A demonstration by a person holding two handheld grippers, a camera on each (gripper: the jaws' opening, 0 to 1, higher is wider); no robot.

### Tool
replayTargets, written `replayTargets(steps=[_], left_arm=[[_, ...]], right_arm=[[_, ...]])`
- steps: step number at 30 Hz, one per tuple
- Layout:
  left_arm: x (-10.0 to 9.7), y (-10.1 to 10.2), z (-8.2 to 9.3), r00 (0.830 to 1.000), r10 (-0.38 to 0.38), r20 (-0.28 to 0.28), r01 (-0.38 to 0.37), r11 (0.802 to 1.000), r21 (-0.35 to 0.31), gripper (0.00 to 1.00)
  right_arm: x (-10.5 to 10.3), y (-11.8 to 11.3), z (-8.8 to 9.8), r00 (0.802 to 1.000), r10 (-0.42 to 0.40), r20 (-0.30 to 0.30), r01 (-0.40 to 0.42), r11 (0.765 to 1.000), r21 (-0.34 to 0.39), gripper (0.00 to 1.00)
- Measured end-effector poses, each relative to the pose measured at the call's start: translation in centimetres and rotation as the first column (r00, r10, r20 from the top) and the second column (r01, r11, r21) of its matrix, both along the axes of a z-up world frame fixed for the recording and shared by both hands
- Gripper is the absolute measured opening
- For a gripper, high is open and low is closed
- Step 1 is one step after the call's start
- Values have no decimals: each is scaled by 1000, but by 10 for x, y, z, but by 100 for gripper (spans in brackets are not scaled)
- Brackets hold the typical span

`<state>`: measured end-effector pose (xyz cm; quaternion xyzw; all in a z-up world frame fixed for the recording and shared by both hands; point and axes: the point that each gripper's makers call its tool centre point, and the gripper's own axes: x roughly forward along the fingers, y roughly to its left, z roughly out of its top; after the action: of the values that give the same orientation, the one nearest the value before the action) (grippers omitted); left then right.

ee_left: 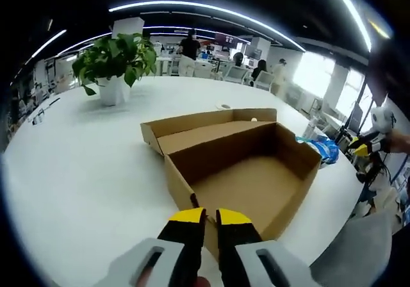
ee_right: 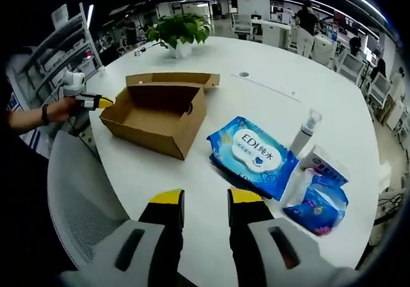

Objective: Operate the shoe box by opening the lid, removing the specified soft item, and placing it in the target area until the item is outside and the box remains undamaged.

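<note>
The cardboard shoe box [ee_left: 243, 172] lies open on the white table, its lid [ee_left: 211, 122] folded back on the far side and its inside bare. My left gripper [ee_left: 211, 218] sits at the box's near corner with its jaws almost together; whether they pinch cardboard is hidden. In the right gripper view the left gripper [ee_right: 102, 100] meets the left corner of the box [ee_right: 157, 117]. A soft blue wet-wipes pack [ee_right: 253, 155] lies flat on the table to the right of the box. My right gripper [ee_right: 207, 200] hovers open over the table edge, short of the pack.
A second blue pack [ee_right: 317, 204], a spray bottle [ee_right: 305, 130] and a small carton [ee_right: 323, 162] lie right of the wipes. A potted plant [ee_left: 115, 59] stands at the far side. A grey chair [ee_right: 83, 197] is at the table edge. People stand in the background.
</note>
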<state>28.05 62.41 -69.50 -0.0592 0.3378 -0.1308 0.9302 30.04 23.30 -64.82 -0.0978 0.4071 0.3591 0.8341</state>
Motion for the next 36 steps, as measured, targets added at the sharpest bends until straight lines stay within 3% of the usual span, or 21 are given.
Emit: replayTargets(steps=[7, 15, 20, 28, 36], left_arm=[[-11, -5, -11, 997, 58, -48, -60, 997, -50, 22], [-12, -13, -20, 994, 60, -87, -65, 996, -56, 23], [-13, -12, -19, 995, 36, -90, -39, 998, -41, 22], [-18, -7, -17, 996, -2, -84, 3, 1000, 3, 15], [-23, -4, -17, 996, 16, -84, -15, 1000, 7, 11]], right_arm=[[18, 16, 3, 1000, 6, 7, -6, 1000, 17, 24], [38, 43, 2, 1000, 16, 4, -16, 999, 38, 24], [46, 59, 5, 1000, 29, 5, -29, 998, 54, 24], [61, 67, 9, 1000, -1, 8, 0, 997, 81, 24], [77, 76, 4, 999, -49, -13, 50, 994, 99, 24]])
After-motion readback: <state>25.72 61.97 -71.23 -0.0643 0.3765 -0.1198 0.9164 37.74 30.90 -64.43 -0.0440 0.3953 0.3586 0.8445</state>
